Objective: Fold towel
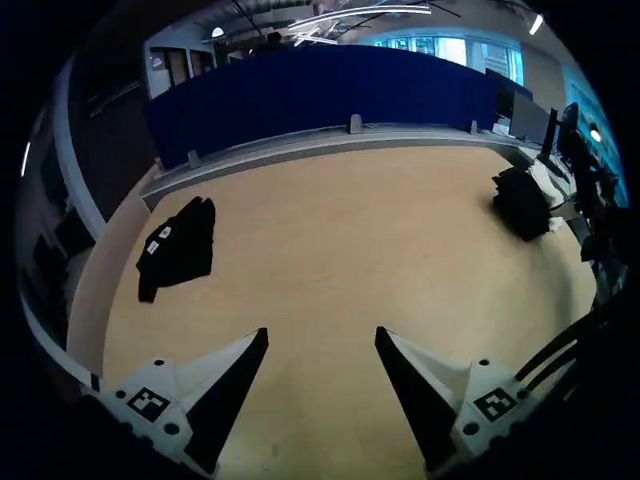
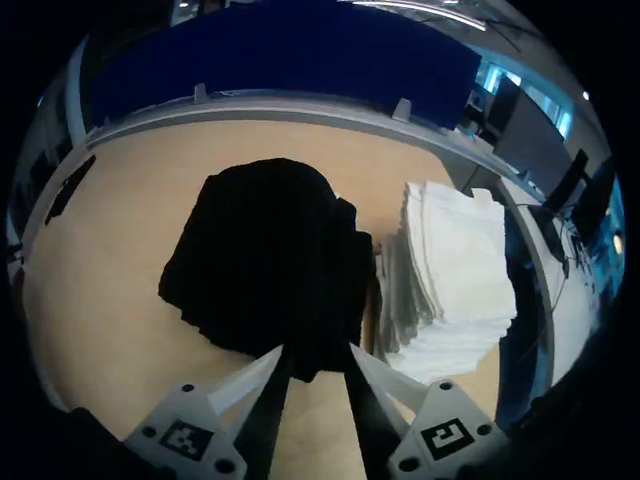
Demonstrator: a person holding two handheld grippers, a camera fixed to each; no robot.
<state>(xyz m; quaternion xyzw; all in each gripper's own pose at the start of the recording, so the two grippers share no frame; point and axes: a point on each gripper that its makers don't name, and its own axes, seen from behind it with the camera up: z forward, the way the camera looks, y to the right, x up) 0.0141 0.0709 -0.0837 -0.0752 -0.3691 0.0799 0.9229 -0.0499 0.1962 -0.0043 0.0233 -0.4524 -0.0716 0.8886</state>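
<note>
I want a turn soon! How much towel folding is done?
Done: a neat stack of folded white towels beside a black towel pile. In hand: the right gripper pinches that pile's front edge. To do: a crumpled black cloth lies unfolded on the light wooden table; the left gripper hangs open, empty.

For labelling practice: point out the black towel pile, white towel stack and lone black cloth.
black towel pile [image 2: 264, 256], right gripper view, top middle.
white towel stack [image 2: 464, 256], right gripper view, top towel.
black cloth [image 1: 180, 248], left gripper view, middle.
</note>
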